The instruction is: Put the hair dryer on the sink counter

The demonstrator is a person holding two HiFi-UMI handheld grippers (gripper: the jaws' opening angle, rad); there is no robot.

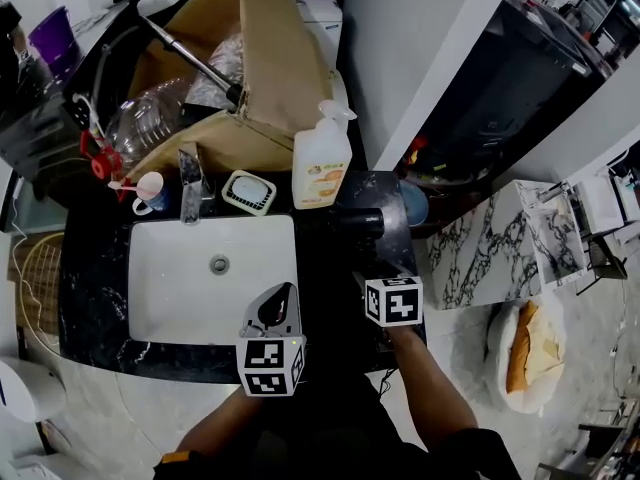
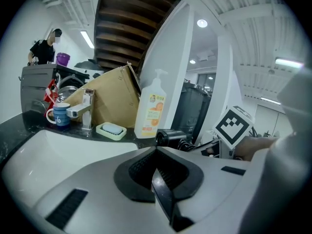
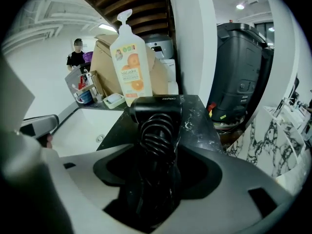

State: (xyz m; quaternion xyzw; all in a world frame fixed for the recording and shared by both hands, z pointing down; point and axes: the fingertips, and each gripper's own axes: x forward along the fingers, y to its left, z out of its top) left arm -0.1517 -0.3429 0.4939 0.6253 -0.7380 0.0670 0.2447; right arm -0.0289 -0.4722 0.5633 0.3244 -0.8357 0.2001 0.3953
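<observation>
The black hair dryer (image 1: pixel 350 223) lies on the dark marble sink counter (image 1: pixel 90 278), right of the white basin (image 1: pixel 180 298), barrel toward the wall. Its cord is wound round the handle (image 3: pixel 157 135). My right gripper (image 1: pixel 376 266) reaches over the counter's front edge; the handle sits between its widely spread jaws, and I see no pad pressing on it. My left gripper (image 1: pixel 278 306) hovers over the basin's front right corner, its jaws together and empty. From the left gripper view the dryer (image 2: pixel 170 136) lies just ahead on the right.
A soap bottle (image 1: pixel 321 163) stands behind the dryer, with a soap dish (image 1: pixel 247 191), faucet (image 1: pixel 190 183) and mug (image 1: pixel 150 190) along the back. A cardboard box (image 1: pixel 250 68) leans behind them. A black bin (image 3: pixel 243 72) stands right of the counter. A person (image 2: pixel 44 50) stands far off.
</observation>
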